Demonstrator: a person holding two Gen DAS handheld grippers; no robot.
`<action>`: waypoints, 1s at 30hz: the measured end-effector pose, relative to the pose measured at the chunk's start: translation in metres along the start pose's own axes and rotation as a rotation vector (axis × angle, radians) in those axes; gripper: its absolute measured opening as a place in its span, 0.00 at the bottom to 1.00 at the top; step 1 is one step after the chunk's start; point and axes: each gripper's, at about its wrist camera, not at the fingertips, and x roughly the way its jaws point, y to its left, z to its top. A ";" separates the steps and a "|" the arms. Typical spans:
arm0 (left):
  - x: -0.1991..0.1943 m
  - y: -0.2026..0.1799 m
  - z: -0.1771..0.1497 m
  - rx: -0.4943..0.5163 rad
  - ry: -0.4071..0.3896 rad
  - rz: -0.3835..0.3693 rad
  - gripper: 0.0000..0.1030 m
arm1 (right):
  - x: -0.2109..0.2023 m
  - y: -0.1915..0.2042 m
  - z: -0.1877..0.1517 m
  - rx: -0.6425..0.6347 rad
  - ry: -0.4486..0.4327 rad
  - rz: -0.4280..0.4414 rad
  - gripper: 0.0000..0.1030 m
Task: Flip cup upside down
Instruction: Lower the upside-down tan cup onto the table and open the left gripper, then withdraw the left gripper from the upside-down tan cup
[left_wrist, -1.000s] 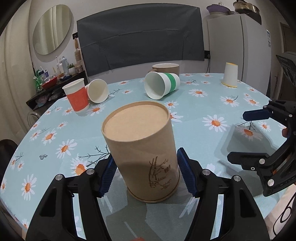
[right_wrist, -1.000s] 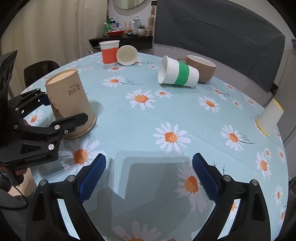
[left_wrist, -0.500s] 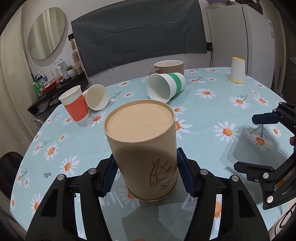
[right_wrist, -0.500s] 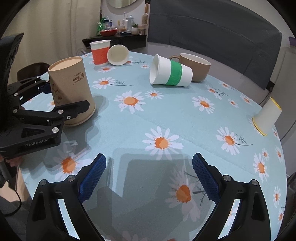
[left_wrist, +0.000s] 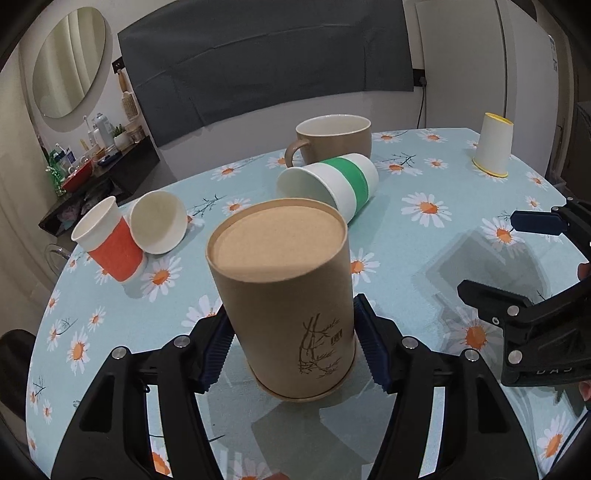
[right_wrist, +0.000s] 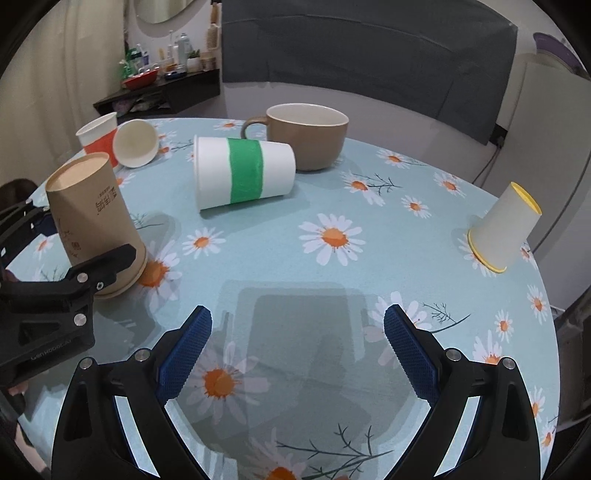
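Observation:
A brown paper cup (left_wrist: 288, 295) stands upside down on the daisy tablecloth, rim on the cloth; it also shows in the right wrist view (right_wrist: 96, 229). My left gripper (left_wrist: 293, 350) straddles its base, blue pads beside it with small gaps, open. My right gripper (right_wrist: 297, 354) is open and empty above bare cloth, and shows at the right edge of the left wrist view (left_wrist: 524, 266).
A white cup with a green band (right_wrist: 243, 171) lies on its side mid-table. Behind it stands a brown mug (right_wrist: 310, 136). A red cup (left_wrist: 109, 240) stands upright beside a tipped white cup (left_wrist: 159, 223). A yellow-rimmed cup (right_wrist: 504, 230) stands upside down at right.
Both cameras have risen and tilted, so the table's far side shows more. The left pads have stayed beside the brown cup's base. The cup has not moved.

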 end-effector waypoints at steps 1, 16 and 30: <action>0.003 0.000 0.001 -0.001 0.013 -0.008 0.63 | 0.003 -0.003 0.001 0.015 0.007 0.004 0.88; -0.023 0.009 -0.012 0.009 0.015 -0.020 0.91 | -0.009 0.000 -0.010 0.032 0.006 -0.002 0.88; -0.041 0.029 -0.054 -0.061 0.026 -0.009 0.93 | -0.032 0.011 -0.049 0.105 -0.020 0.018 0.89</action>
